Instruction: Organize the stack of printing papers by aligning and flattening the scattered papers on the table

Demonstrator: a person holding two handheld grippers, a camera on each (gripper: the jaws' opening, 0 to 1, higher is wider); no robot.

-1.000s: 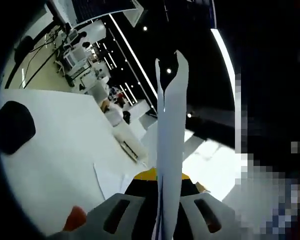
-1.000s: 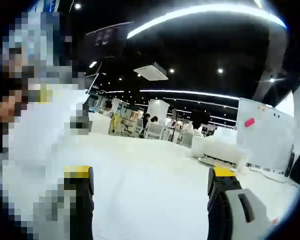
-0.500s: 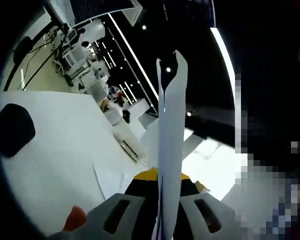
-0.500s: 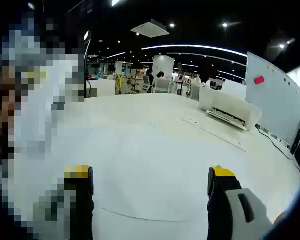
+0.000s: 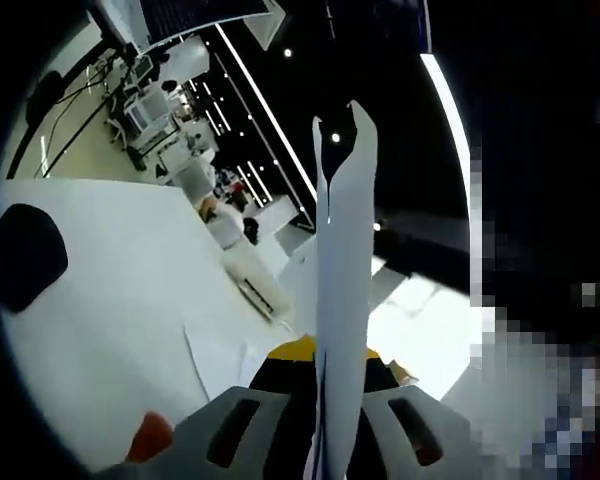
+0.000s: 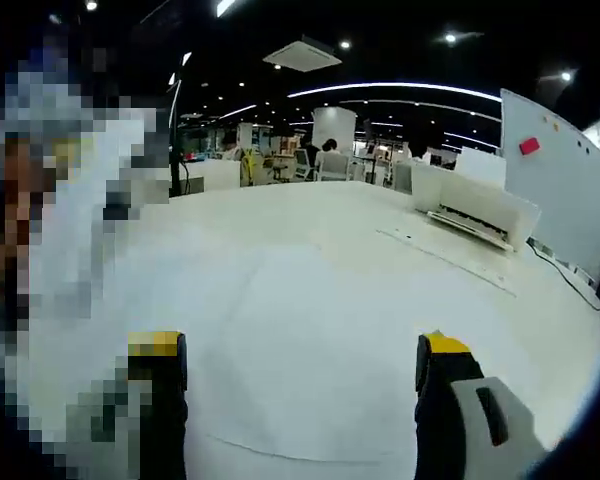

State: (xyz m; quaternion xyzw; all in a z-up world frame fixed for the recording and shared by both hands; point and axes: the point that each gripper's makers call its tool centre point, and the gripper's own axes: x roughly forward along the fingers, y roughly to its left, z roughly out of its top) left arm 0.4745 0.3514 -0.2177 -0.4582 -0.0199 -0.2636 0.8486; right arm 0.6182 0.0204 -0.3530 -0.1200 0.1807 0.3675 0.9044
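While clenched as the left gripper (image 5: 320,362) is, jaws pressed together on the held papers (image 5: 342,280), risks creasing them at the pinch. Grips only the lower end and leaves the rest rising free toward 12 o'clock, edge-on and slightly bowed near the top. Could let sheets fan apart or slide out if tipped or swung, since nothing supports that free length. Could also buckle the bundle if brought down onto the table (image 5: 120,300) at an angle rather than squarely on its edge.

Further out at 7 o'clock, leaves a loose sheet (image 5: 212,362) lying flat on the table, with a black object (image 5: 25,255) well apart at 9 o'clock. Might sweep that sheet out of line by lowering the bundle carelessly over it.

On the other side, shows the right gripper (image 6: 298,346) released, jaws standing wide apart over the table with nothing between them. Hovers low above a faint paper edge (image 6: 280,452) at 6 o'clock; could scuff or fold that sheet by closing on it flat against the top. Sits well short of the white printer (image 6: 470,212) at 2 o'clock.

As for pose: left tool rolled and tilted, so the table falls to 8 o'clock, judging by the view. Right tool nearly level, aimed out across the table.
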